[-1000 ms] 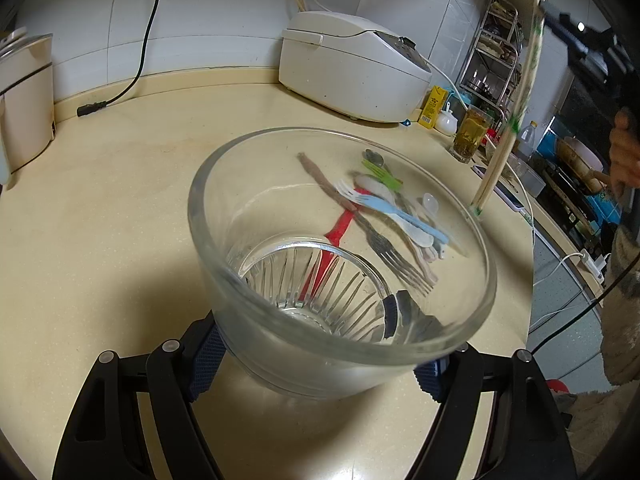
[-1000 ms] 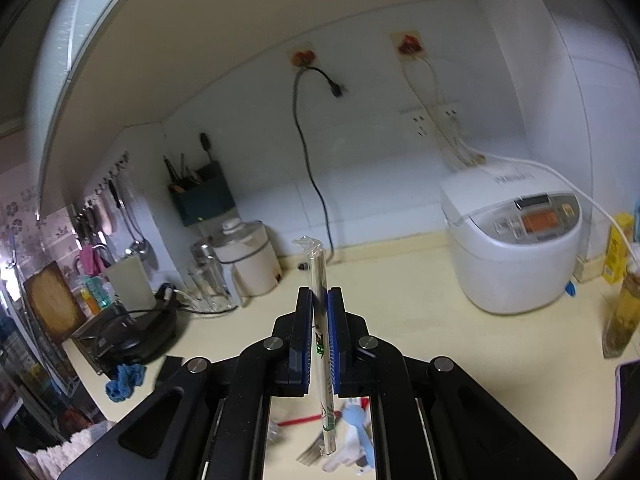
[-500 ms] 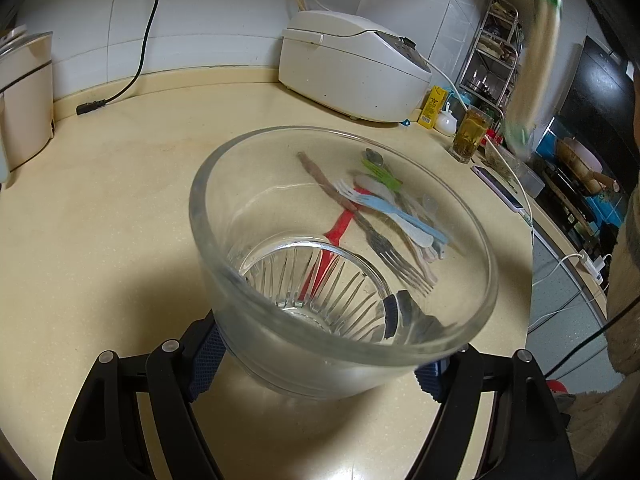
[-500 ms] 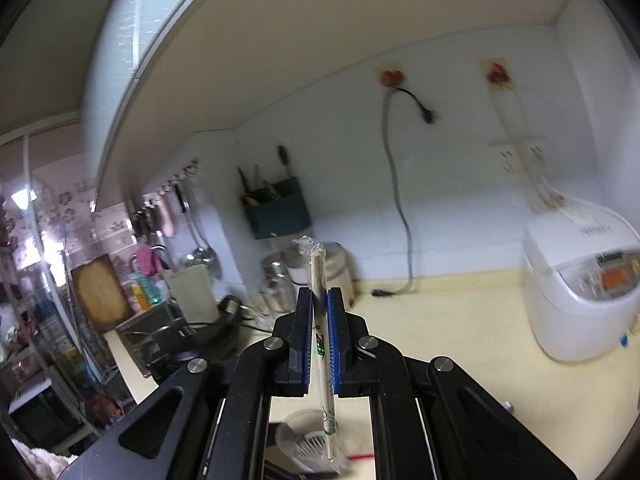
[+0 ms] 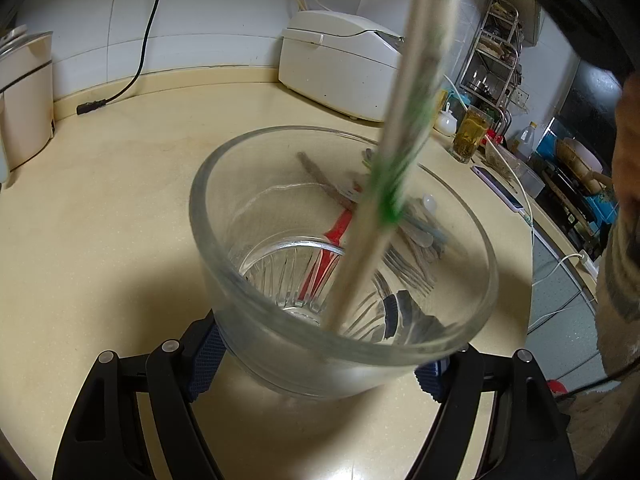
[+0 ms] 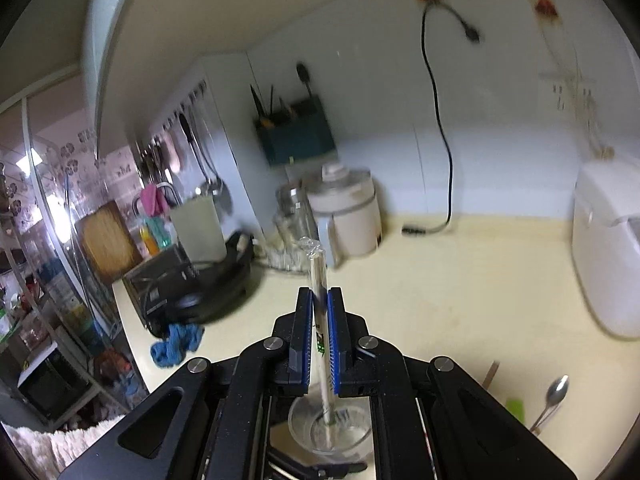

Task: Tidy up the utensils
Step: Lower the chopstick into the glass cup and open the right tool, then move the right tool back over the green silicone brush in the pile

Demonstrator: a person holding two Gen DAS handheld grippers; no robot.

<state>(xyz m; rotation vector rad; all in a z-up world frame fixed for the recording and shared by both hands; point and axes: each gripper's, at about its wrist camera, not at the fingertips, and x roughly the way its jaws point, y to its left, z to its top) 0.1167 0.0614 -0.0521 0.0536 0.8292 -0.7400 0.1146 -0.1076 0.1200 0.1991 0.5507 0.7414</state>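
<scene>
- Your left gripper (image 5: 320,356): pads pressed on both sides of the glass cup (image 5: 344,264), near its base. Cup upright on the counter (image 5: 120,208), close to the front edge.
- Your right gripper (image 6: 319,344): blue pads squeezed tight on wrapped chopsticks (image 6: 320,320), approx mid-length. Clear wrapper w/ green print; top end sticks up past the pads.
- Chopsticks, left cam (image 5: 384,184): blurred, slanting down across the cup mouth; lower end is inside the cup, near the wall closest to you. Can't tell if the tip touches the bottom.
- Right cam, under the gripper: the cup (image 6: 330,428) seen from above, w/ the chopsticks' lower end inside it.
- Loose utensils (image 5: 404,248) on the counter behind the cup, seen through the glass: forks, a red piece, pale plastic spoons, a brownish stick. Exact count unclear.
- Right cam also shows a metal spoon (image 6: 554,396) and a green piece (image 6: 515,410) on the counter at lower right.
- Other items: rice cooker (image 5: 340,68) at the back wall, black cord (image 5: 132,64) w/ plug lying on the counter, glass of tea (image 5: 470,134), phone (image 5: 498,192) on charge at the right edge.
- Your hand (image 5: 626,148) partly in frame at far right.
</scene>
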